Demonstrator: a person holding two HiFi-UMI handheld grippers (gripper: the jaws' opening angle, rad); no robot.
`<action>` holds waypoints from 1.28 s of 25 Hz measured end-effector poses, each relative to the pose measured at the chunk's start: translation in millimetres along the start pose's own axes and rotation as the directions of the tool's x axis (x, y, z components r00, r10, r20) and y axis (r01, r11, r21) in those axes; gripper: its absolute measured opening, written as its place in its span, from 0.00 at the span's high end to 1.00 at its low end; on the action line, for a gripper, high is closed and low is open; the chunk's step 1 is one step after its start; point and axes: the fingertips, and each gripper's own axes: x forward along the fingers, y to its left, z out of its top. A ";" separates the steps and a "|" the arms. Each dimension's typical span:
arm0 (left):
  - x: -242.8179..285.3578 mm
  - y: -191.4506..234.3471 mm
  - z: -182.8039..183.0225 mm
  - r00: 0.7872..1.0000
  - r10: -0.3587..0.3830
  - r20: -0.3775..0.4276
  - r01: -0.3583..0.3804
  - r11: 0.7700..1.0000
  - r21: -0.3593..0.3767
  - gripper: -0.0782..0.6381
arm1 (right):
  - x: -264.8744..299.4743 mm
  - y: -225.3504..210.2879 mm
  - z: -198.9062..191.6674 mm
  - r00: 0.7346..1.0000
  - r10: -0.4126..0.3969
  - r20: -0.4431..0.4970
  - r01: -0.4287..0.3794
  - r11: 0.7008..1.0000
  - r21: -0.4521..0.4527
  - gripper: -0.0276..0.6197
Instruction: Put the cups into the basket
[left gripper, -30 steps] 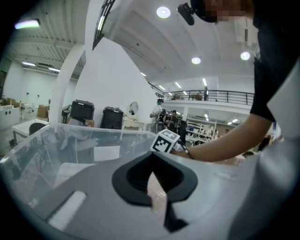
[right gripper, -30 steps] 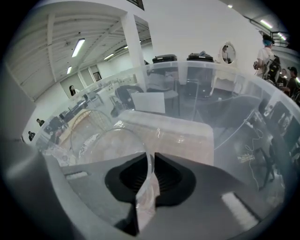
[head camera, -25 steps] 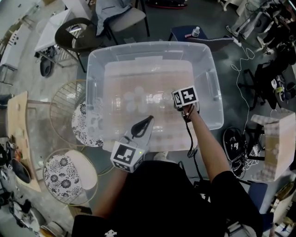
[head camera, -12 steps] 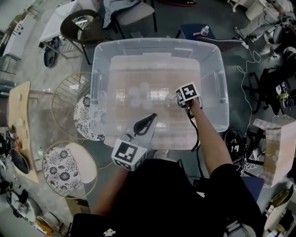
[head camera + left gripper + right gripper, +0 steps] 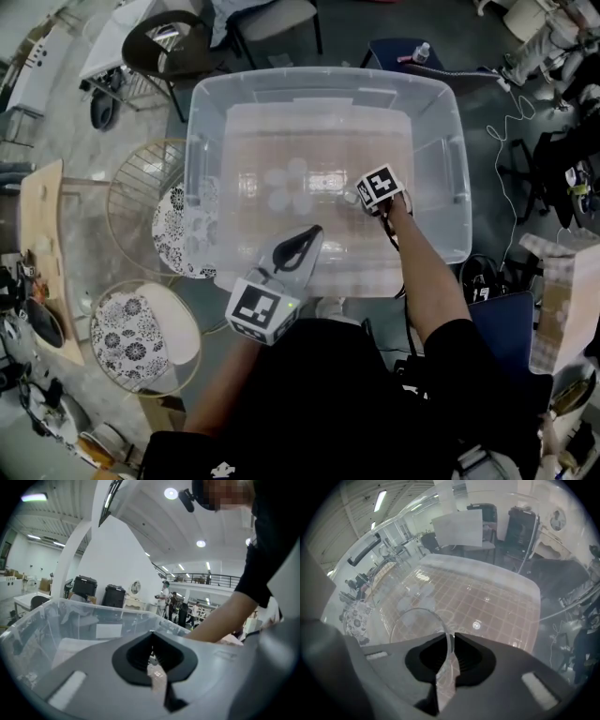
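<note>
Gripping a clear cup (image 5: 416,620) by its rim inside the clear bin (image 5: 448,178)
Right tongs (image 5: 450,638) are clenched on the thin rim, with the cup body just left of them, low in the bin. Advised: light, even pressure, keeping the cup level and clear of the loose cups (image 5: 418,594) ahead. Left tongs (image 5: 151,658) are clenched on nothing.

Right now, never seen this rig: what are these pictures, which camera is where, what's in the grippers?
There is no robot: a person holds a two-jaw gripper in each hand. The head view looks down from the person's head. Each gripper view looks along that gripper's own jaws. The right gripper is inside a clear plastic bin, with its jaws closed on the rim of a clear cup. More clear cups sit on the bin's floor. The left gripper is shut and empty, by the bin's near wall. A round wire basket stands left of the bin.
</note>
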 end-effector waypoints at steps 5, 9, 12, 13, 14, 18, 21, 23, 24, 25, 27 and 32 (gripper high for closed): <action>0.8 -3.4 -1.2 1.000 -0.018 -0.005 0.018 1.000 0.023 0.88 | 8.0 -1.6 -4.4 1.000 -0.012 -0.027 0.012 1.000 -0.027 0.90; 0.5 -2.9 -1.7 1.000 -0.017 -0.005 0.017 0.999 0.032 0.88 | 11.7 -0.9 -1.8 1.000 -0.012 -0.027 0.011 0.999 -0.038 0.89; 1.2 -2.7 -1.5 1.000 -0.015 -0.005 0.016 0.999 0.034 0.88 | 13.6 -2.4 -2.0 1.000 -0.008 -0.028 0.007 1.000 -0.025 0.89; 1.4 -2.7 -1.4 1.000 -0.016 -0.005 0.016 0.999 0.035 0.88 | 13.7 -3.3 -2.7 1.000 -0.007 -0.029 0.007 1.000 -0.018 0.89; 1.5 -2.9 -1.4 1.000 -0.017 -0.005 0.017 0.999 0.036 0.88 | 13.6 -4.4 -3.7 1.000 -0.008 -0.030 0.007 1.000 -0.010 0.90; 0.2 -2.9 -1.7 1.000 -0.015 -0.003 0.015 0.999 0.039 0.88 | 10.8 -7.2 -2.8 1.000 -0.012 -0.021 0.012 1.000 0.005 0.89; -0.7 -2.0 -1.2 1.000 -0.016 0.005 0.016 0.999 0.028 0.88 | 7.0 -8.2 -1.3 0.999 -0.028 -0.022 0.028 1.000 -0.007 0.88; -1.3 -1.1 -1.4 1.000 -0.016 0.012 0.016 1.000 0.017 0.88 | 2.1 -9.4 -0.5 0.999 -0.038 -0.016 0.038 0.999 -0.019 0.87; -1.9 -0.1 -0.9 1.000 -0.012 0.017 0.012 1.000 0.010 0.88 | -1.4 -9.4 1.1 0.999 -0.039 -0.007 0.039 0.999 -0.021 0.87; -2.8 1.4 -0.1 1.000 -0.005 0.021 0.005 1.000 0.001 0.88 | -5.5 -8.6 3.6 0.999 -0.037 0.006 0.037 0.999 -0.021 0.87; -4.4 4.6 1.8 0.999 0.012 0.030 -0.012 1.000 -0.009 0.88 | -14.2 -6.5 8.5 0.999 -0.033 0.030 0.034 0.999 -0.016 0.87; -4.2 4.7 2.1 0.999 0.015 0.038 -0.014 1.000 -0.010 0.88 | -41.3 -8.9 16.8 0.994 -0.058 0.093 0.060 0.998 -0.020 0.87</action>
